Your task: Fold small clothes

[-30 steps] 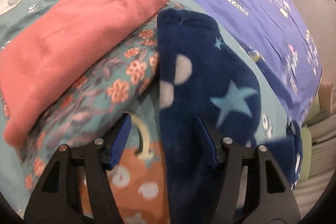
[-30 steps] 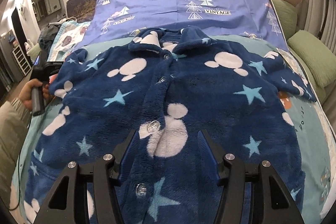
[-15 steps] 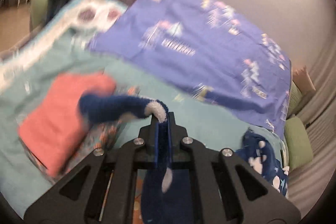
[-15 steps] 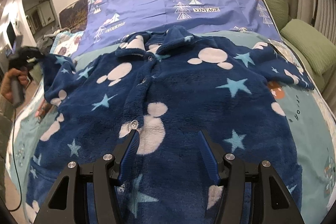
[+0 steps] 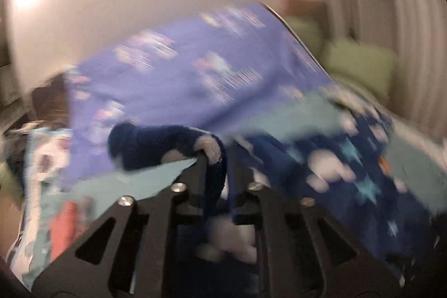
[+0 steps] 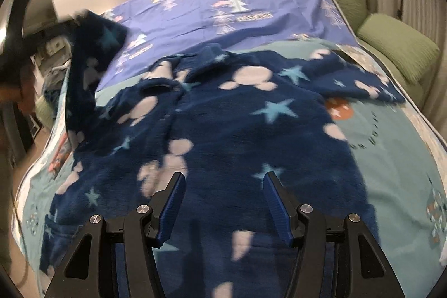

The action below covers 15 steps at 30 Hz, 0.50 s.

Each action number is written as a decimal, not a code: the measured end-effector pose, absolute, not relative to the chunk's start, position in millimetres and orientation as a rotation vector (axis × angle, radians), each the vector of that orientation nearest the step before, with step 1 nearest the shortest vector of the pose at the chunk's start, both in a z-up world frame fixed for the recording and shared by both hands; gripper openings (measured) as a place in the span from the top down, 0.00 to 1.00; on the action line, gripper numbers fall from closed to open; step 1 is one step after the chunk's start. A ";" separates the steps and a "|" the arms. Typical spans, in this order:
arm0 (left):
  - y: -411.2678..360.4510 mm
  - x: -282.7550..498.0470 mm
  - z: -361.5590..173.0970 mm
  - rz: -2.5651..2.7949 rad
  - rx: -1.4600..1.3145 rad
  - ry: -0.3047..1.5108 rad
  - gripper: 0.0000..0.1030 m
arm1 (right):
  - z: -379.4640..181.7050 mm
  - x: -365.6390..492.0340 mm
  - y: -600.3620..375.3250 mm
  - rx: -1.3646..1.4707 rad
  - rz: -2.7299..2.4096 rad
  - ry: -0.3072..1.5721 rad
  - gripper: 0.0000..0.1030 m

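A dark blue fleece robe with stars and pale mouse heads lies front up on the bed. In the blurred left wrist view, my left gripper has the robe's left sleeve between its jaws. The jaws are opening, but the fabric still hangs from them. The right wrist view shows that sleeve raised high at the robe's left side, under the left gripper. My right gripper hovers open over the robe's lower front with nothing between its fingers.
A purple sheet with tree prints covers the far half of the bed, and a teal bedspread the near half. Green cushions line the right side. A folded coral garment lies at the left edge.
The left gripper closed on the sleeve beside the folded pile, then lifted it and swung it up toward the robe. The right gripper drifted slightly over the robe and stayed open.
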State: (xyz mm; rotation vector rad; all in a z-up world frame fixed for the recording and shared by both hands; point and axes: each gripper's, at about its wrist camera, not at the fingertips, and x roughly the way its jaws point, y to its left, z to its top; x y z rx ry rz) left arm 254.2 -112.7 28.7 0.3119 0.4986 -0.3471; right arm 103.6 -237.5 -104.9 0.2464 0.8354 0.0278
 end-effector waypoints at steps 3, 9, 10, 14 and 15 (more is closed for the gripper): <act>-143.8 238.2 -3.3 -0.425 0.369 0.592 0.75 | -108.7 97.6 -252.9 0.279 0.000 0.850 0.42; -85.1 208.5 2.7 -0.350 0.294 0.542 0.38 | -107.4 102.3 -269.2 0.296 0.015 0.871 0.42; -72.8 204.2 3.3 -0.321 0.294 0.528 0.37 | -106.8 105.5 -268.8 0.299 0.030 0.872 0.42; -25.3 198.5 -20.2 -0.218 0.299 0.593 0.34 | -99.9 141.3 -263.3 0.324 0.141 0.887 0.42; -16.5 199.5 -29.0 -0.200 0.298 0.619 0.34 | -98.6 151.7 -261.5 0.328 0.172 0.886 0.40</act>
